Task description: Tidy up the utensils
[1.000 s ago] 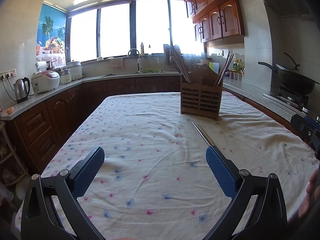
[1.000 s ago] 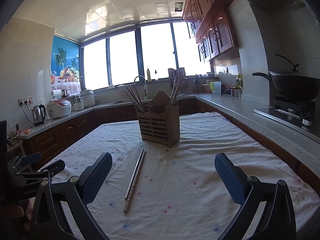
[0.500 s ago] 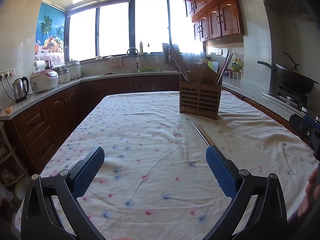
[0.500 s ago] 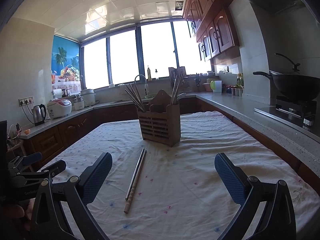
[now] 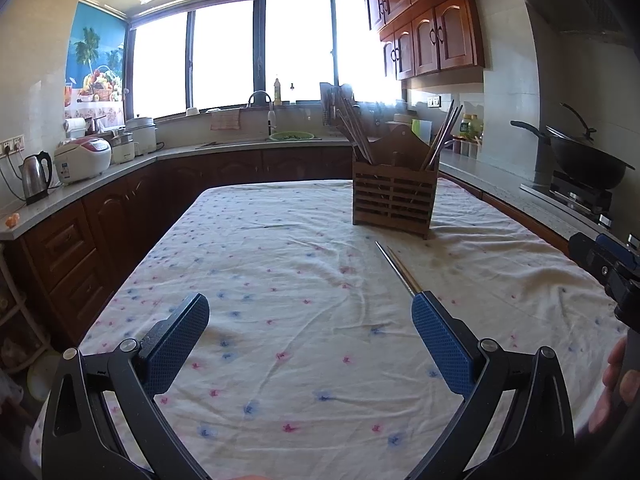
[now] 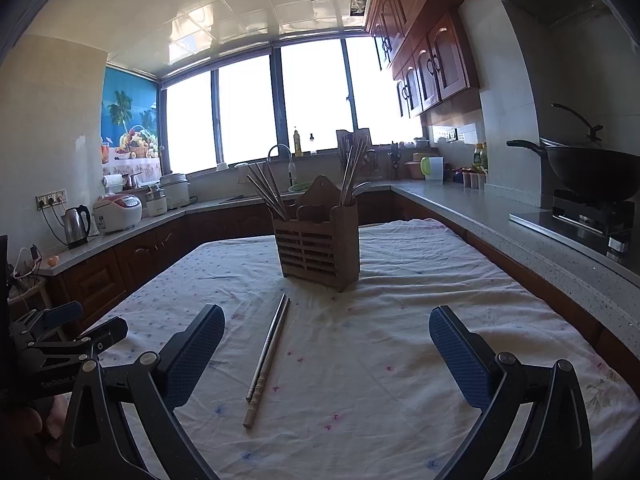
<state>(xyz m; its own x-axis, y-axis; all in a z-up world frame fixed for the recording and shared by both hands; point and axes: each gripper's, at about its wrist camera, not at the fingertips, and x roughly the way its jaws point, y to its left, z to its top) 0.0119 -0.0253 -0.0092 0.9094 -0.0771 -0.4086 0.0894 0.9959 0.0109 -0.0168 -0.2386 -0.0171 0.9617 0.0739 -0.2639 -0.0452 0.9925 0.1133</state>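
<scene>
Barely any motion since a second ago — the left view has drifted a touch rightward, so the wooden holder sits slightly further left in it; the right view is unchanged.

Left gripper: blue-padded jaws spread wide, nothing between them, hovering above the white floral tablecloth. Its right pad covers the near end of the chopsticks in this view. Right gripper: jaws equally wide apart, empty, also above the cloth.

Left to right in the right view:
- silver electric kettle and white rice cooker on the far-left grey counter
- pair of long chopsticks — one metal, one pale wood — lying side by side flat on the cloth, tips pointing to the holder, thick ends toward the camera, just right of the right gripper's left pad
- slatted brown wooden utensil holder upright mid-table, just beyond the chopstick tips, not touching them; chopsticks stand in its left compartment, more chopsticks and a spoon in its right
- black wok on the stove at far right
</scene>
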